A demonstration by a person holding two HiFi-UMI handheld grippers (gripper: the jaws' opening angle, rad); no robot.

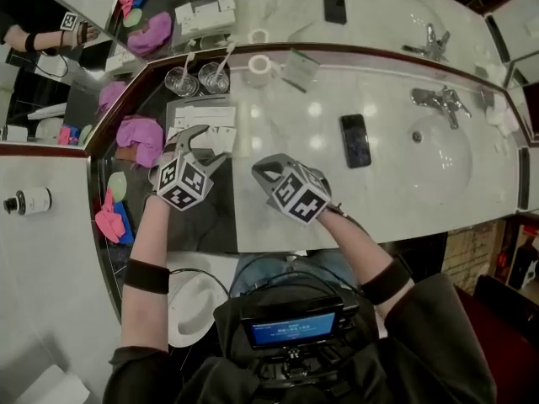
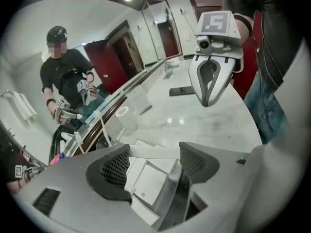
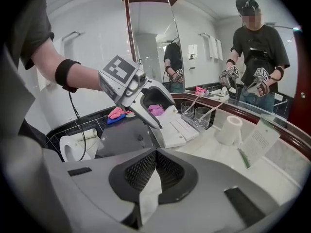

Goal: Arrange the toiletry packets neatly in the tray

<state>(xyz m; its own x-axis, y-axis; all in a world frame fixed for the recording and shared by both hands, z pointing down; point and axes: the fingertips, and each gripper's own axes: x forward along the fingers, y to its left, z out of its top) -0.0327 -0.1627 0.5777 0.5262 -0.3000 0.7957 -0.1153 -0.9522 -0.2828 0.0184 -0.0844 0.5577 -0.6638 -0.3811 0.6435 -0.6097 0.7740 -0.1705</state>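
so the tray [image 1: 177,108] sits where the dark counter meets the marble top, and a bunch of flat white toiletry packets [image 1: 206,118] are lying in it, mostly side by side along its far half. the left gripper [image 2: 154,164] hangs right over the tray's near edge, pointing down into it, jaws wide apart. looking along them you see the packets below and between the pads, but the pads aren't pressing on any of them. the right gripper [image 3: 155,171] is just off the tray's right side, over the marble, jaws pinched together on one thin white packet [image 3: 148,198] that sticks out below the pads. two glasses [image 1: 198,80] with something white standing in them are just behind the tray, and there's a paper roll [image 1: 259,68] next to those, a bit further right. a crumpled pink cloth [image 1: 141,137] lies just left of the tray on the dark counter. a black phone [image 1: 355,140] is well off to the tray's right, near the sink [image 1: 446,175].
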